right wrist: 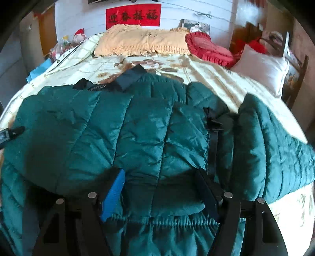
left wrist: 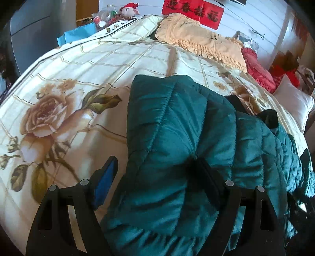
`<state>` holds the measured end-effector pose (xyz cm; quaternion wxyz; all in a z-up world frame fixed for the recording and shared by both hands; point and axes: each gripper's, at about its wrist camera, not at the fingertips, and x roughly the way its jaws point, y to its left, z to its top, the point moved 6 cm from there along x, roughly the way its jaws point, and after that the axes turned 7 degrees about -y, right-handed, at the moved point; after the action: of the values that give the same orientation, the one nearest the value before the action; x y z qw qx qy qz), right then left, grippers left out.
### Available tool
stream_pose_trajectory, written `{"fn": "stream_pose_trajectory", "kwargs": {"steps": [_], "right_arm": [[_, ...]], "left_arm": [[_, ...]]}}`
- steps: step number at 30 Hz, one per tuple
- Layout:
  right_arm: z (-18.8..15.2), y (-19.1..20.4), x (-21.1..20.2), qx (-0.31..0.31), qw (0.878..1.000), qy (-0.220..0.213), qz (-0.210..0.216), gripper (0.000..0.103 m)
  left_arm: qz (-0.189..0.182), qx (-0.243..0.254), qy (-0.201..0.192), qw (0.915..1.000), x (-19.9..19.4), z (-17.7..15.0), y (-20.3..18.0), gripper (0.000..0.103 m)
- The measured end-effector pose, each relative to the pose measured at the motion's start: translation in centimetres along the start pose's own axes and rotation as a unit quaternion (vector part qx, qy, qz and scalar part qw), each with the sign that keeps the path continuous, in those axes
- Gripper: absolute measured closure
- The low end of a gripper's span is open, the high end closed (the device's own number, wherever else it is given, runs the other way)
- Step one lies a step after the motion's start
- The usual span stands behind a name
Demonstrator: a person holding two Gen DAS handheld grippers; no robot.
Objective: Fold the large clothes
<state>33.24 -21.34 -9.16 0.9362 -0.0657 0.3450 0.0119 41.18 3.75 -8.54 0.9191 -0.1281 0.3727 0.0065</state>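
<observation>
Fingers (right wrist: 114,195) apart over quilted teal jacket (right wrist: 118,126), sleeve folded, floral bedspread (left wrist: 69,82)

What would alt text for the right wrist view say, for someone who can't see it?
A dark green puffer jacket lies spread on a floral bedspread, its hem between the two fingers of the right claw at the bottom of the picture. Beyond it are a beige frilled pillow and a red cushion.

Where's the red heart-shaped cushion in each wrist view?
Left wrist: red heart-shaped cushion at upper right, right of the beige frilled pillow.
Right wrist: red heart-shaped cushion at upper centre-right, between the beige frilled pillow and the white pillow.
Shared landmark: red banner on the wall.
</observation>
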Motion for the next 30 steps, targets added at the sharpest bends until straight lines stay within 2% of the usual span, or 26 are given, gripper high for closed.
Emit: {"fn": "stream_pose_trajectory", "kwargs": {"steps": [2,5,9,12,16,18,20,30], "right_arm": [[0.4,0.0,-0.6,0.005,1.0,0.003,0.005,0.033],[0.7,-0.4,-3.4,0.025,0.999,-0.023,0.025,0.033],[0.5,-0.6,-5.7,0.025,0.998,-0.047,0.027,0.033],[-0.1,-0.3,-5.0,0.018,0.999,-0.035,0.02,0.033],[-1.4,-0.4,-2.1,0.011,1.0,-0.002,0.006,0.031],[-1.8,-0.6,-1.3,0.016,1.0,0.001,0.005,0.026],[-1.8,-0.8,-1.2,0.018,1.0,0.003,0.006,0.026],[-1.2,-1.5,-7.1,0.025,0.998,-0.044,0.025,0.026]], "left_arm": [[-0.009,0.0,-0.003,1.0,-1.3,0.1,-0.3,0.022],[-0.026,0.001,-0.022,0.9994,-3.5,0.4,-1.0,0.022],[-0.044,0.012,-0.038,0.9982,-5.0,0.5,-2.7,0.022],[-0.047,0.024,-0.029,0.9982,-4.7,-0.1,-4.1,0.022],[-0.034,0.042,-0.004,0.9985,-2.7,-2.1,-5.0,0.021],[-0.024,0.058,-0.005,0.998,-2.1,-2.7,-5.3,0.021],[-0.018,0.064,-0.011,0.9978,-1.9,-2.8,-5.5,0.021],[-0.038,0.048,-0.019,0.9979,-4.3,-3.1,-5.6,0.021]]}}
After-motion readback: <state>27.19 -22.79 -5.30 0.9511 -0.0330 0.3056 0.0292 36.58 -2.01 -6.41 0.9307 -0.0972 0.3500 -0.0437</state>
